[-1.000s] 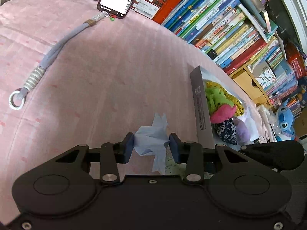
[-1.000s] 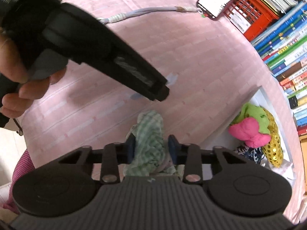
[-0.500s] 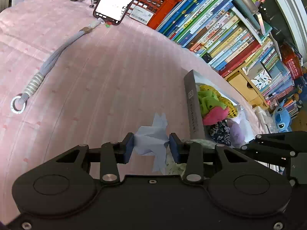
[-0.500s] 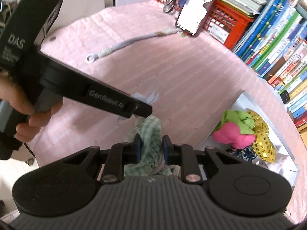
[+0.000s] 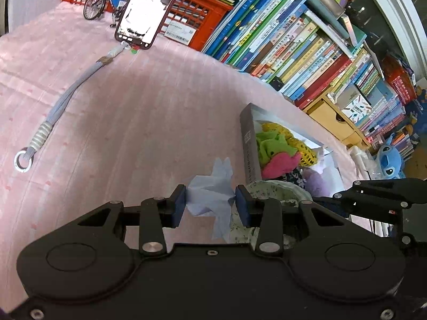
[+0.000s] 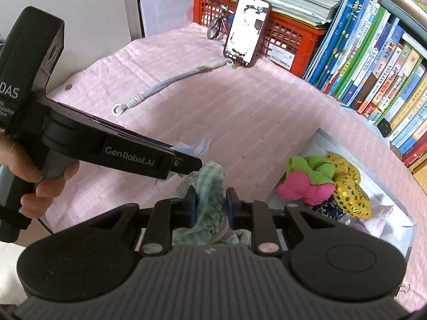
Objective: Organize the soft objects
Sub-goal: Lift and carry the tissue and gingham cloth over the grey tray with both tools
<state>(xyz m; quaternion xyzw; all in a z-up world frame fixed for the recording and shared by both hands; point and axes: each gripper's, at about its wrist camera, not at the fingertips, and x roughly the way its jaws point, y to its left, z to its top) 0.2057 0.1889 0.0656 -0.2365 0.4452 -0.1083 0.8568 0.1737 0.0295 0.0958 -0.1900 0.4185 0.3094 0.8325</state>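
A table [image 5: 138, 101] draped in a pink striped cloth [image 6: 240, 112] fills the centre of both views. Along its upper right edge, shelves of upright books [image 5: 307, 53] are seen, with a red crate [image 6: 283, 34] beside them at the top. A pale wall [image 6: 80, 5] is seen at upper left. A wooden drawer unit [image 5: 333, 120] is set at right.
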